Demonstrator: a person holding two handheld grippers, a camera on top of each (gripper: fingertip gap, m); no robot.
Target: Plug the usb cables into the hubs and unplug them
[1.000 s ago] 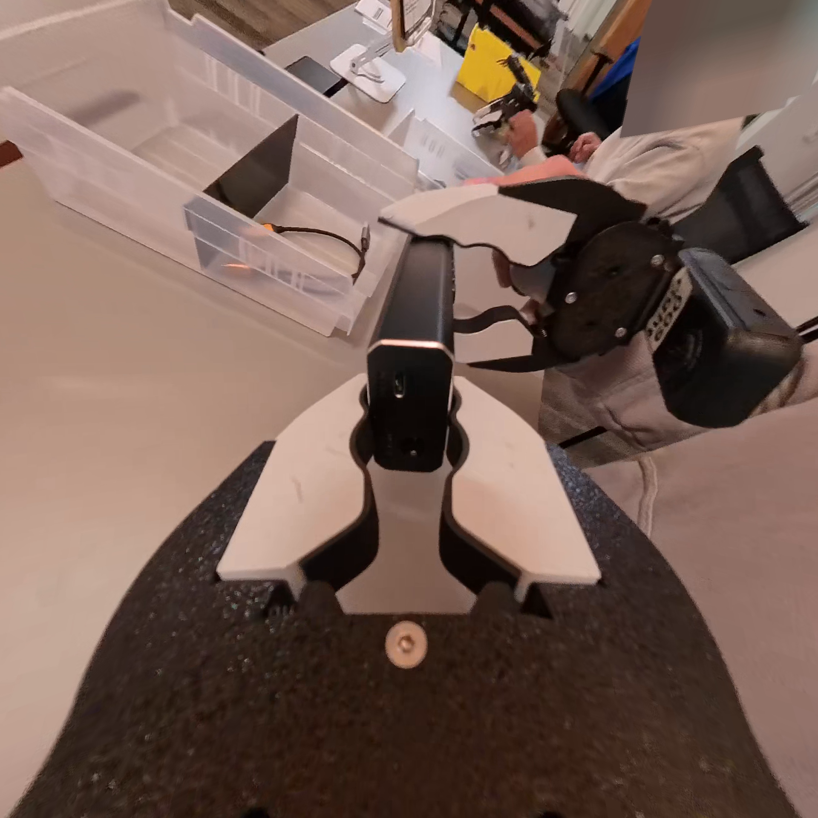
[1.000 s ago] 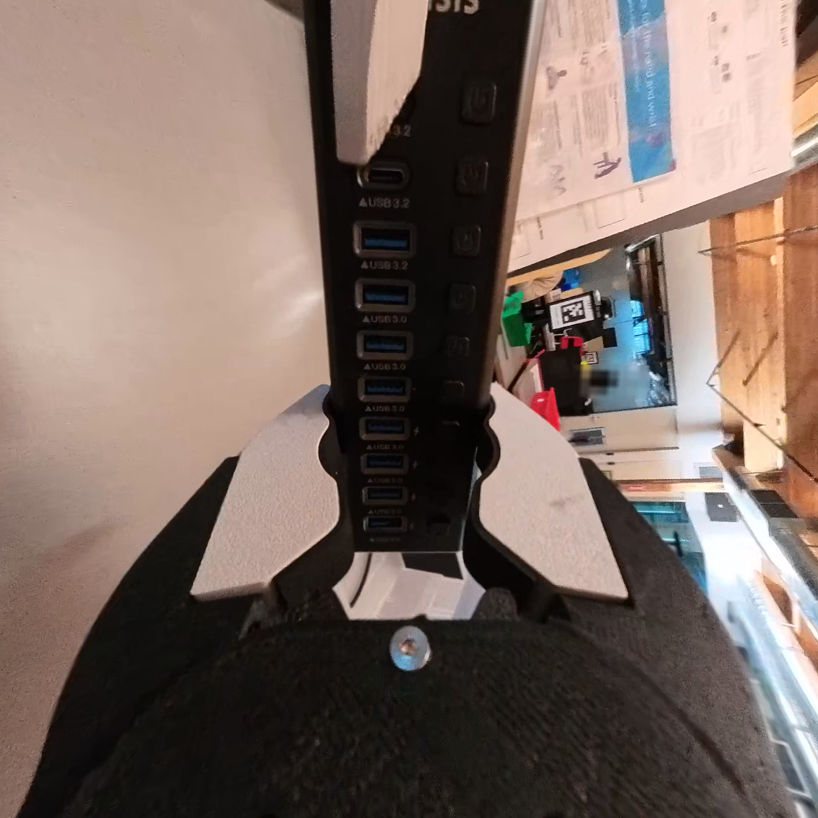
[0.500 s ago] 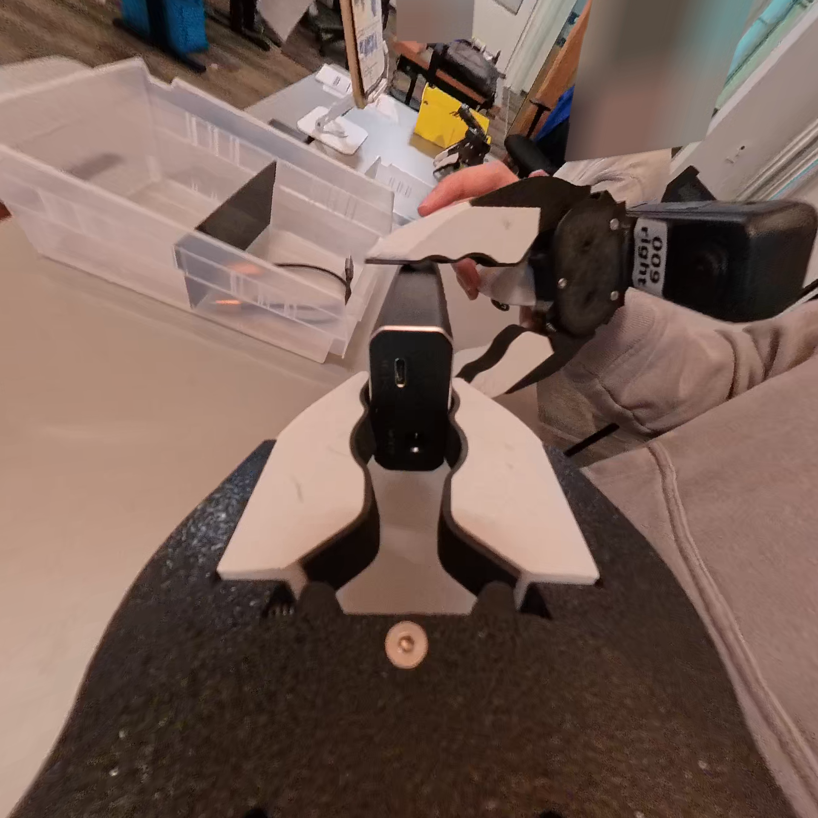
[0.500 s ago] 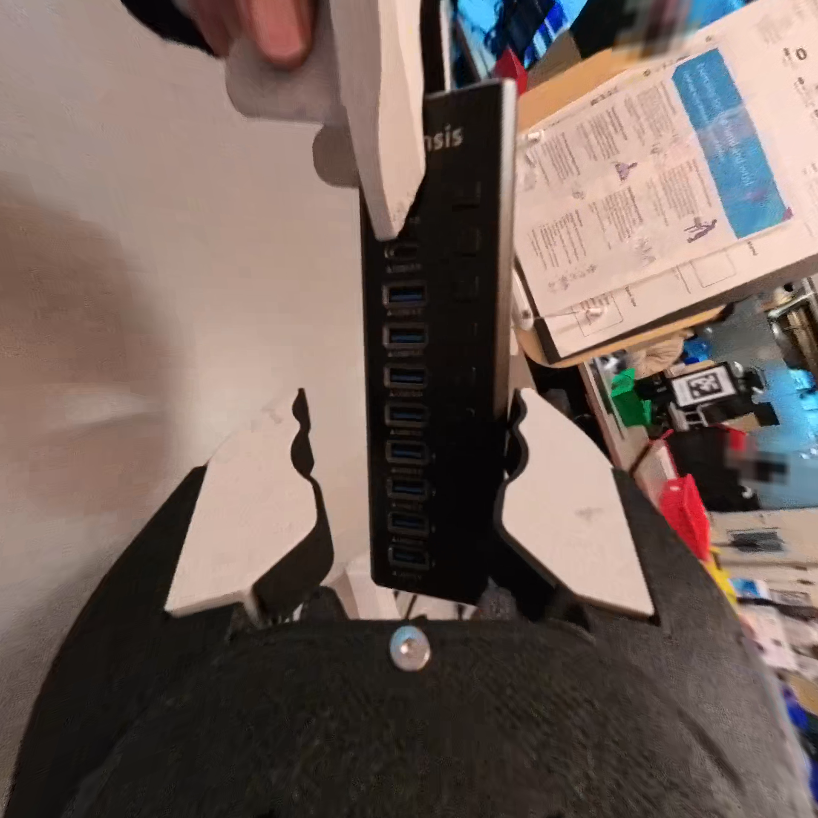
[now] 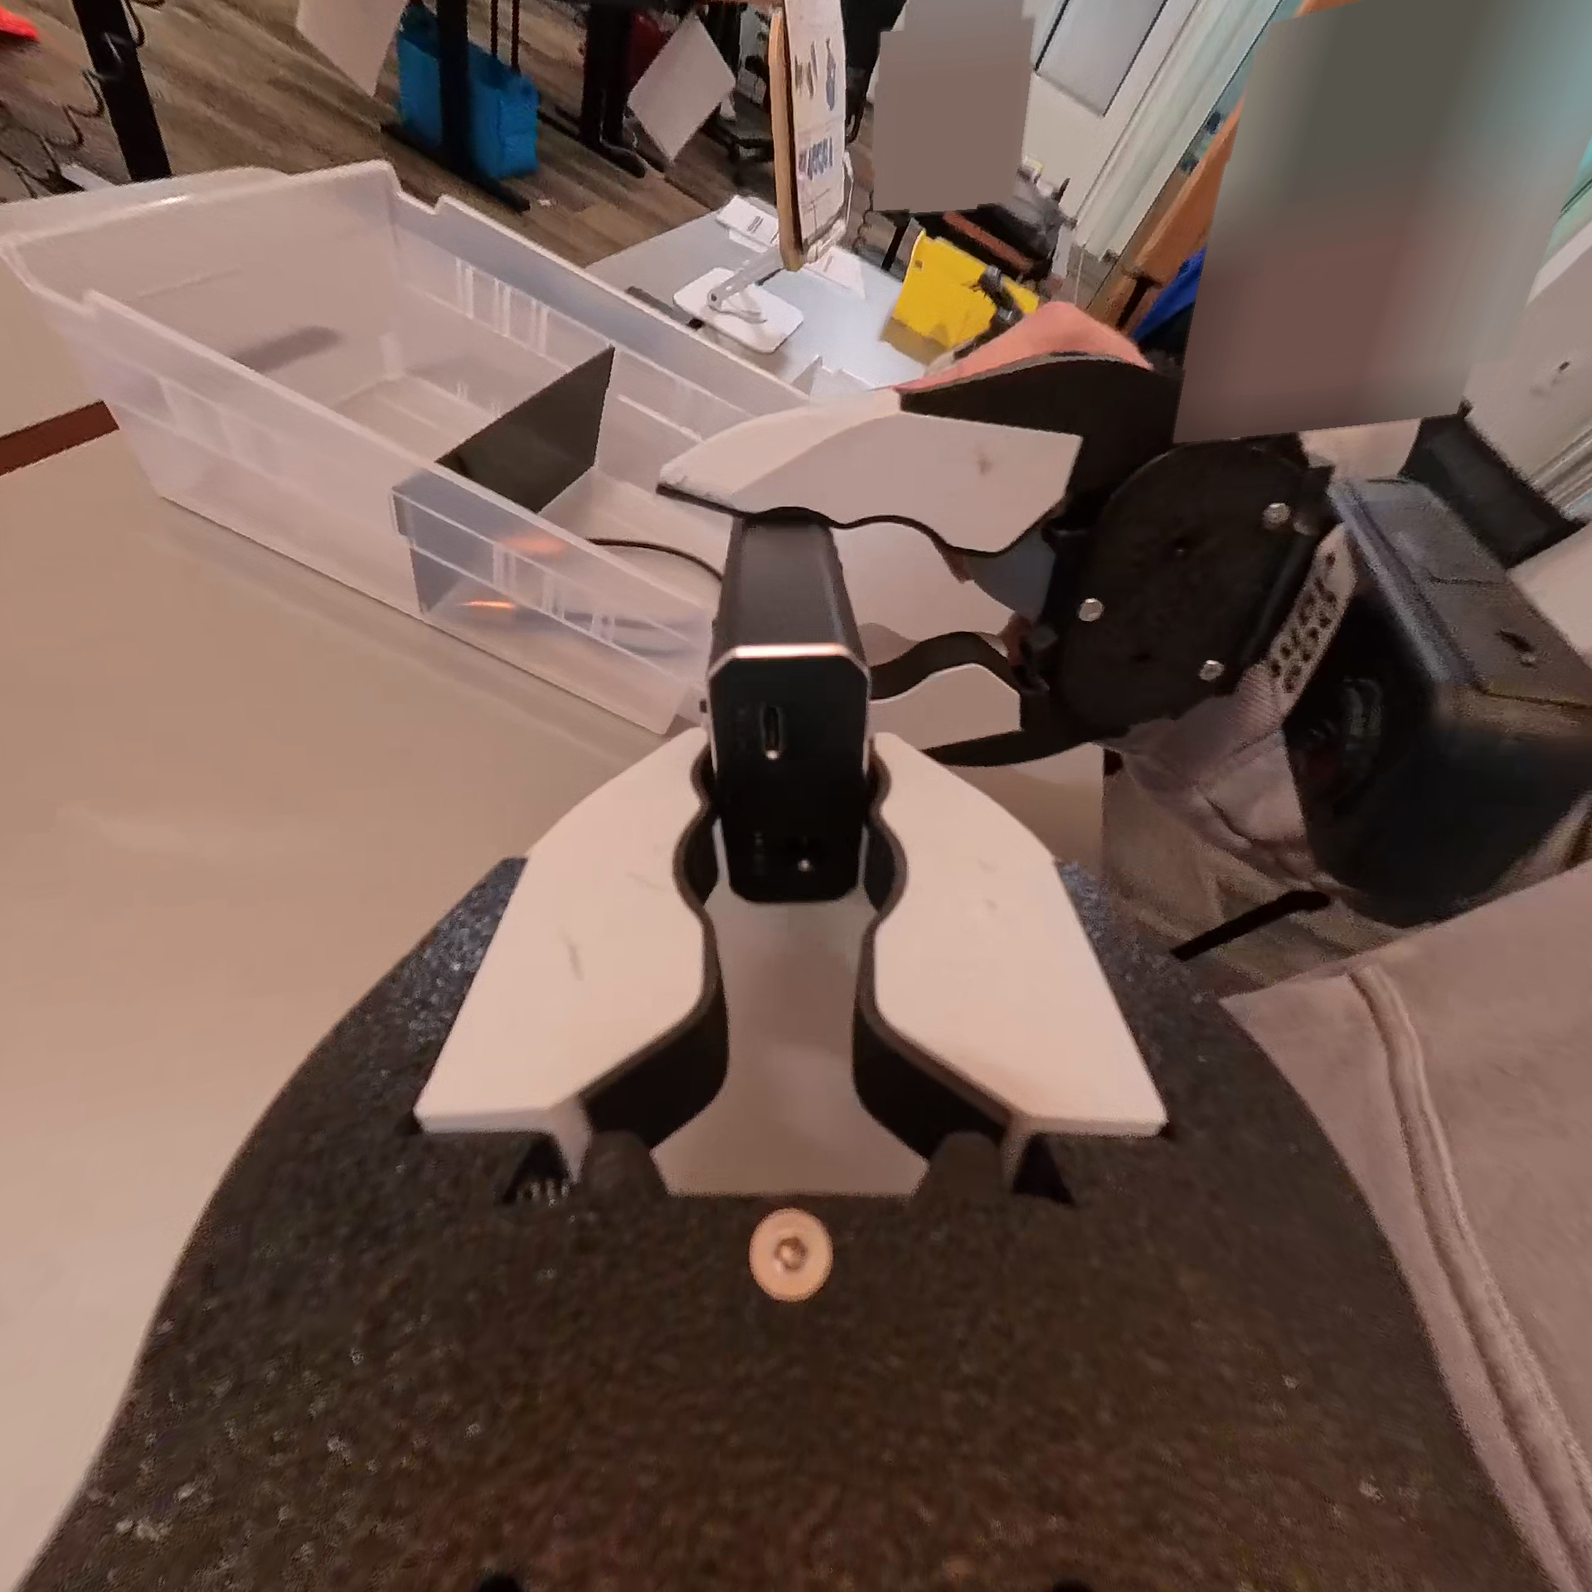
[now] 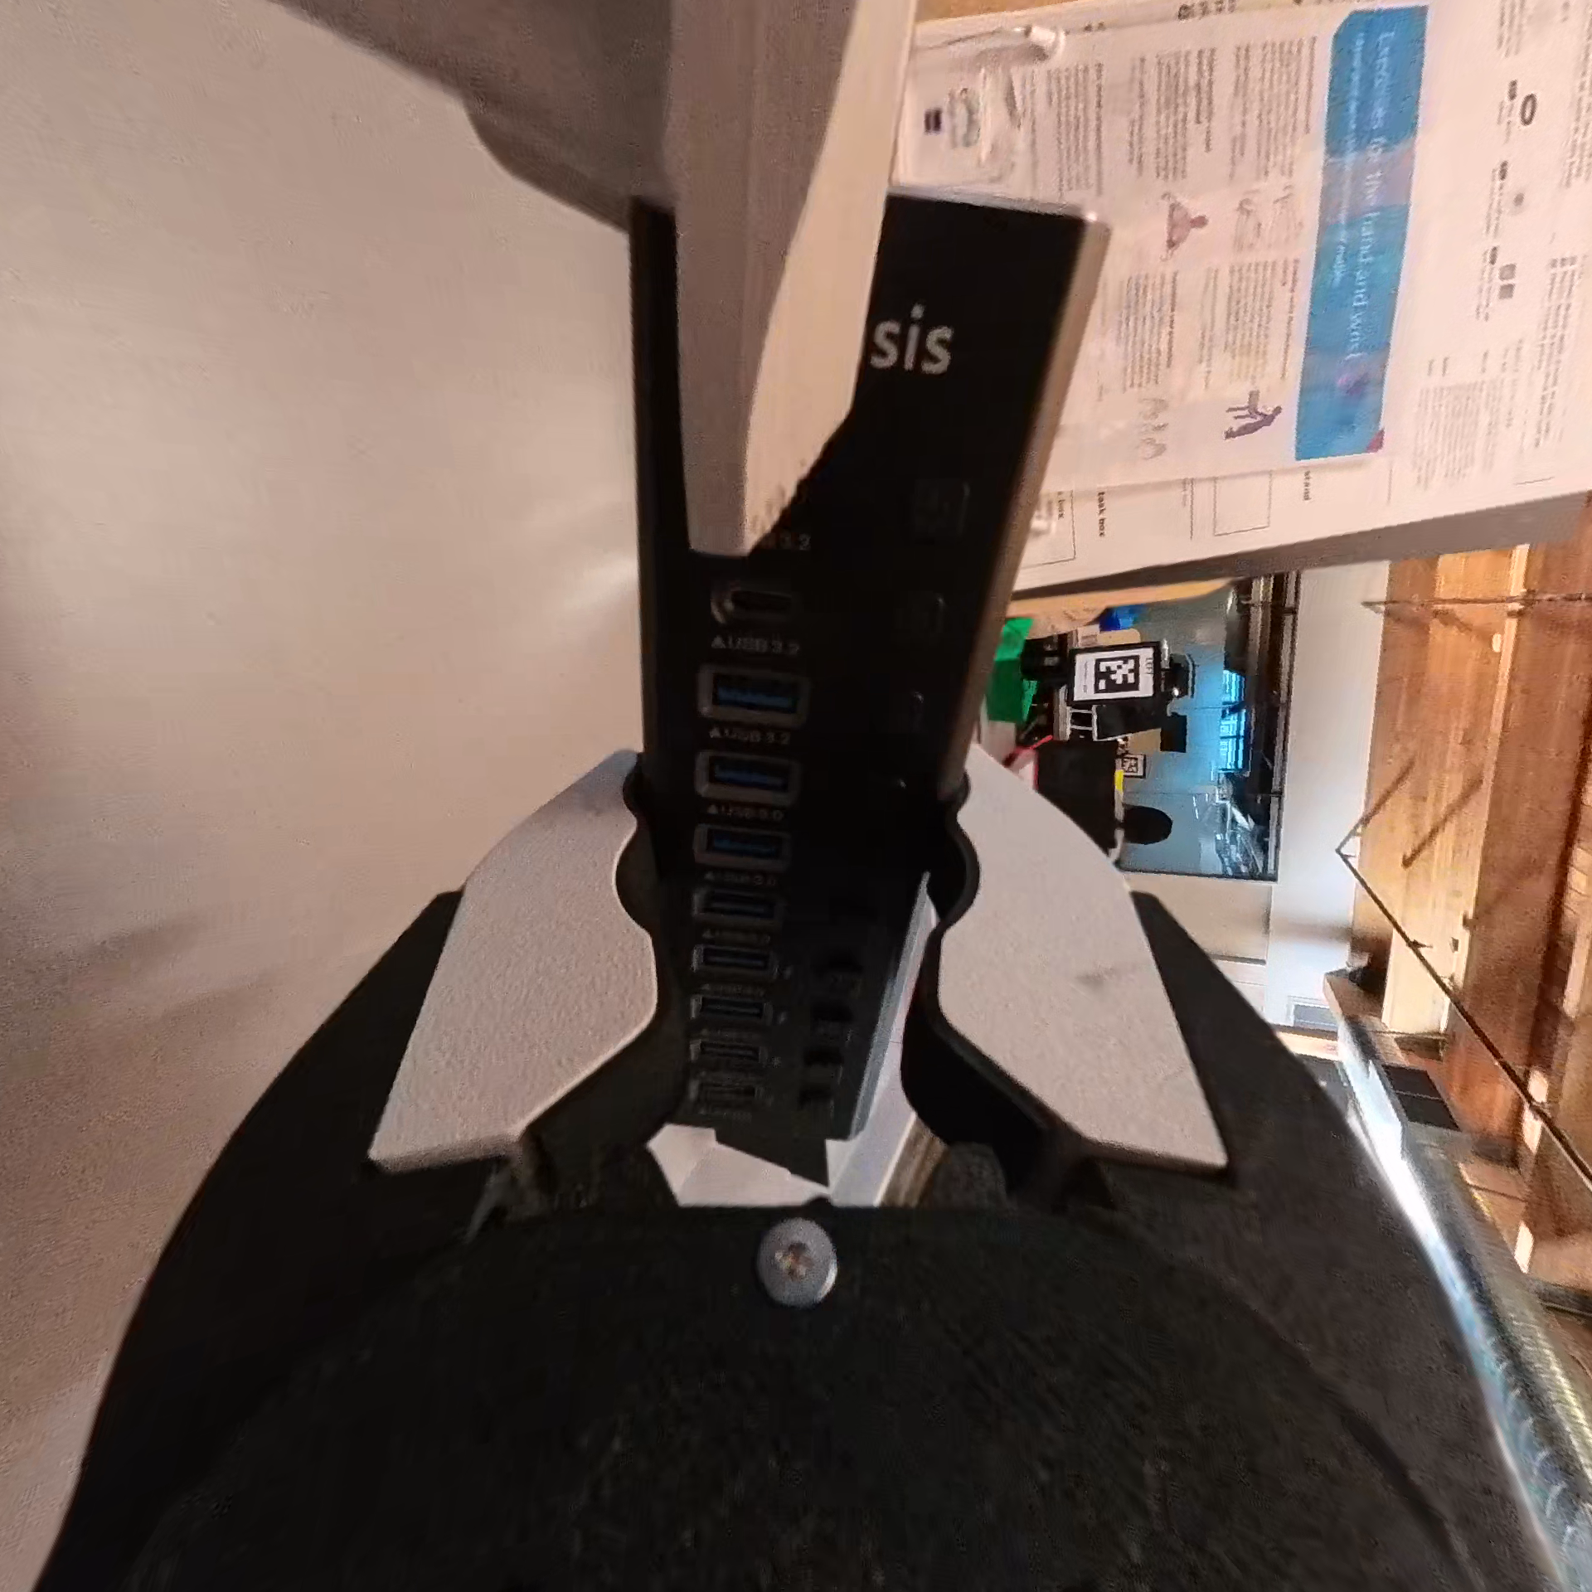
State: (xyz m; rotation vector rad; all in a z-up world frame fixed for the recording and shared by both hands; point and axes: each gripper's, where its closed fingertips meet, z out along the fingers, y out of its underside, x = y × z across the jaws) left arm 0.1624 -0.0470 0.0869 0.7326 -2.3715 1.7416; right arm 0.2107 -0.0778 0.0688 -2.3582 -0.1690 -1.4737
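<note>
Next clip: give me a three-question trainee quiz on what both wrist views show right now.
1. True or false: a cable is plugged into the USB hub.
2. What does the left gripper clamp?
3. Where does the black cable lie? A) table B) clear plastic bin C) right gripper

Key: 1 false: the visible ports are empty. 2 the hub's end. 3 B.
</note>
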